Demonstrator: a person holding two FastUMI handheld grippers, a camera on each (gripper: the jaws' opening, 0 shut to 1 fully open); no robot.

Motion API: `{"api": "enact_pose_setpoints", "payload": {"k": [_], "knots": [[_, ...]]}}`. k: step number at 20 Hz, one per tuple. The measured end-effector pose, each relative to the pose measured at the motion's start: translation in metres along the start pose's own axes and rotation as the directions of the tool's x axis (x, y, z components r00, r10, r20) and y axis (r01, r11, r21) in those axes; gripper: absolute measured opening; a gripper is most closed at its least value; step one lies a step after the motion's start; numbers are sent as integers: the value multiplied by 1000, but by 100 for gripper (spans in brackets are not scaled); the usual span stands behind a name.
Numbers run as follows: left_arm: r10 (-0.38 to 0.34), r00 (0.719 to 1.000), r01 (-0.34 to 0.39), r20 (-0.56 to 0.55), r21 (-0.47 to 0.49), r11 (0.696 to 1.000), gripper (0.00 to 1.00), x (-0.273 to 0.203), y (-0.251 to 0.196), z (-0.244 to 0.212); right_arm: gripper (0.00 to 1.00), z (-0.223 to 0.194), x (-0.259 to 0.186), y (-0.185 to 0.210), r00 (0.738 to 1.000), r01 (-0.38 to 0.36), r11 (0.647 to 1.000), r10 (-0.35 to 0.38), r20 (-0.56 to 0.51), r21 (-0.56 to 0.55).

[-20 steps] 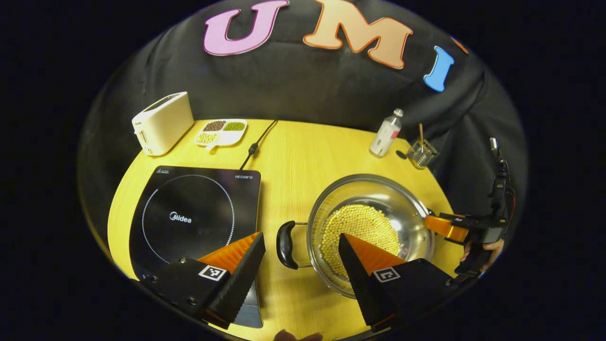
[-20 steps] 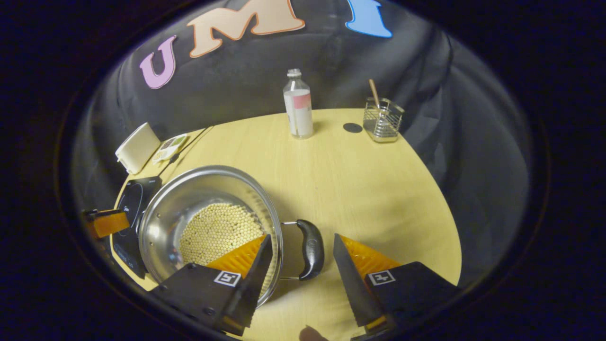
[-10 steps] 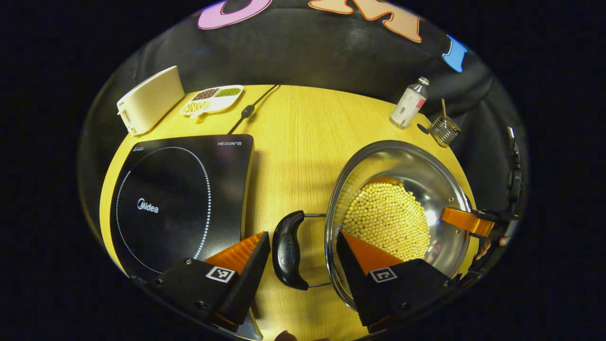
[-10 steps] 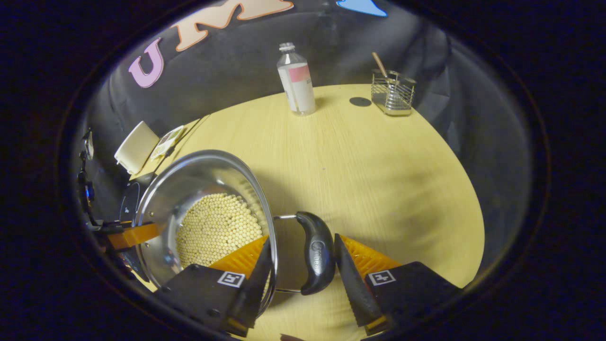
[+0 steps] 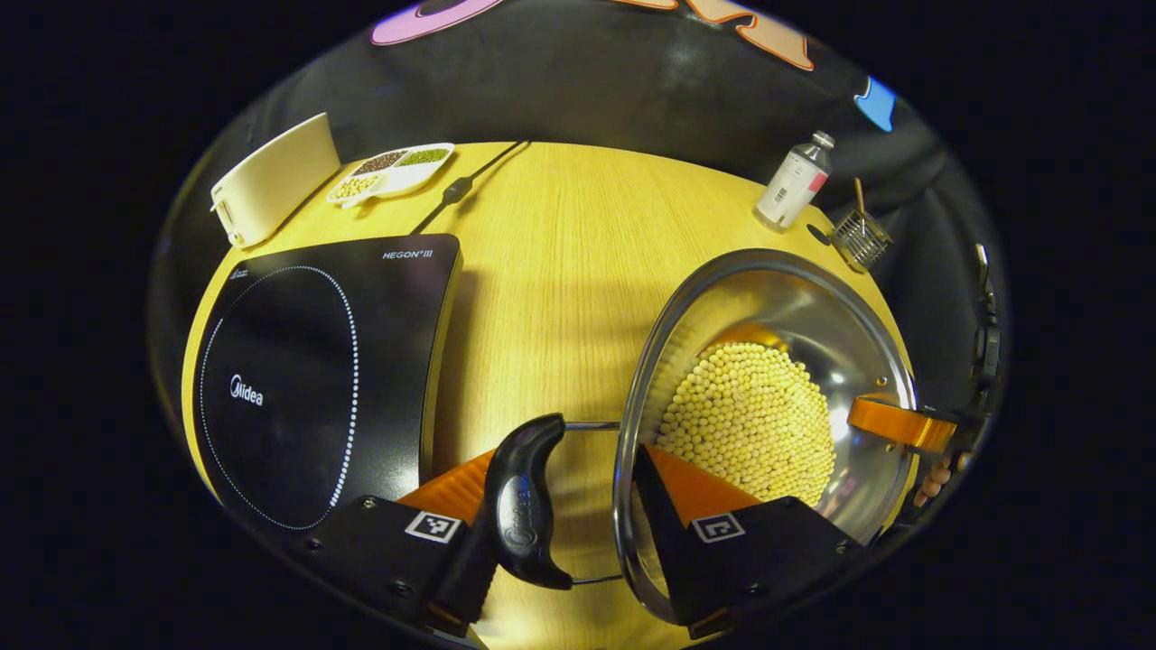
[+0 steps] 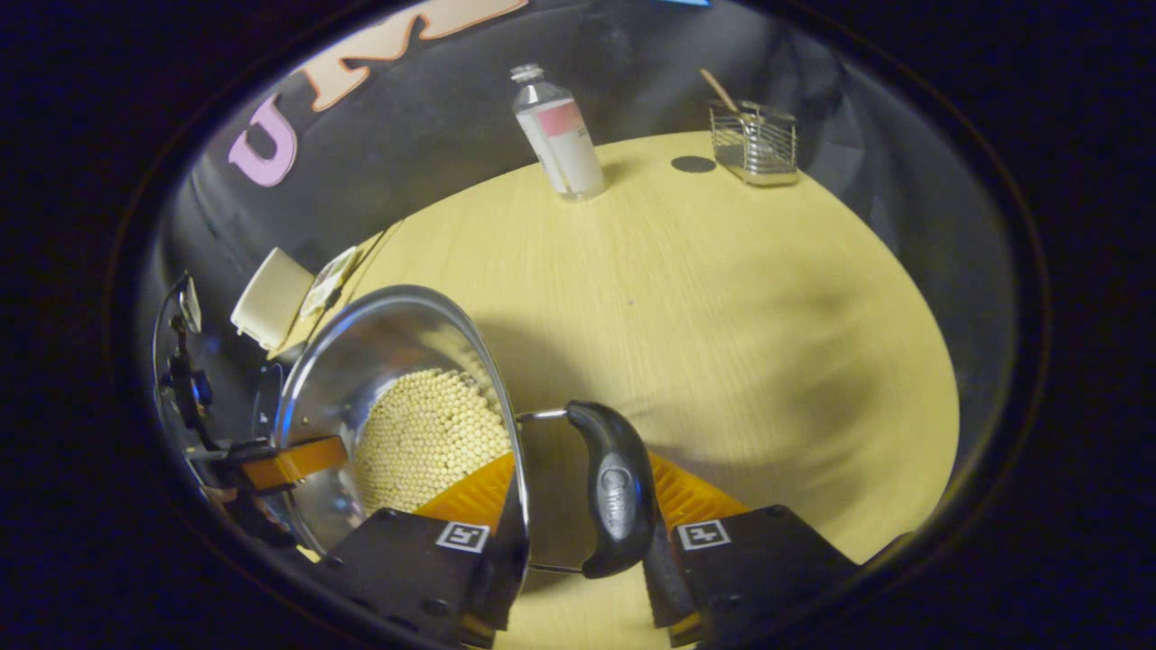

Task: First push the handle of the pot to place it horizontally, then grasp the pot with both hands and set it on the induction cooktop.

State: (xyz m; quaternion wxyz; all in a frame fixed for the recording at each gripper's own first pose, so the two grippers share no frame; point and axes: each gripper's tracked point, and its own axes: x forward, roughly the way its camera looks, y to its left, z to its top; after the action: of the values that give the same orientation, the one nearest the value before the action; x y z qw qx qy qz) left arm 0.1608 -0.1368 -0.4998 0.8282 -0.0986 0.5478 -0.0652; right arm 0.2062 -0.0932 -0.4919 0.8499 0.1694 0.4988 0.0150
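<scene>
Both grippers have dropped since a second ago and now straddle the pot's (image 5: 777,298) black handles. The left gripper (image 5: 564,506) is wide around the left handle (image 5: 522,506), the right gripper (image 6: 578,515) wide around the right handle (image 6: 616,492). Next: close both evenly and lift level so the beans (image 5: 750,420) stay put. The induction cooktop (image 5: 307,361) lies left of the left gripper on the worktop (image 5: 560,253).

one pot (image 5: 768,361), one cooktop (image 5: 316,370), one bottle (image 5: 795,181), two tongs (image 5: 564,533).

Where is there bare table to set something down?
Bare table lies between the pot and the bottle and wire holder. A narrower strip separates pot and cooktop. The toaster corner is crowded.
</scene>
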Motion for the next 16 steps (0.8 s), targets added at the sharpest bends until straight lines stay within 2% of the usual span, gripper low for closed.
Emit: {"api": "enact_pose_setpoints", "payload": {"k": [3, 5, 13, 14, 16], "knots": [[-51, 998, 49, -26, -74, 996, 68, -7, -5, -4, 49, -2, -6, -1, 1000, -8, 1000, 8, -17, 29], [-62, 998, 60, -22, -89, 994, 64, -16, -4, -6, 50, 1, -16, 5, 999, -31, 998, 32, -11, 50], [-44, 997, 49, 65, -81, 996, 63, -81, 8, 19, 48, 13, -67, 44, 996, -72, 996, 69, 50, 61], [-39, 996, 45, 82, -75, 996, 63, -90, 13, 23, 54, 13, -73, 53, 995, -81, 995, 77, 62, 55], [-31, 994, 40, 104, -81, 996, 63, -106, 27, 26, 54, 13, -83, 71, 993, -96, 994, 93, 76, 44]]}}
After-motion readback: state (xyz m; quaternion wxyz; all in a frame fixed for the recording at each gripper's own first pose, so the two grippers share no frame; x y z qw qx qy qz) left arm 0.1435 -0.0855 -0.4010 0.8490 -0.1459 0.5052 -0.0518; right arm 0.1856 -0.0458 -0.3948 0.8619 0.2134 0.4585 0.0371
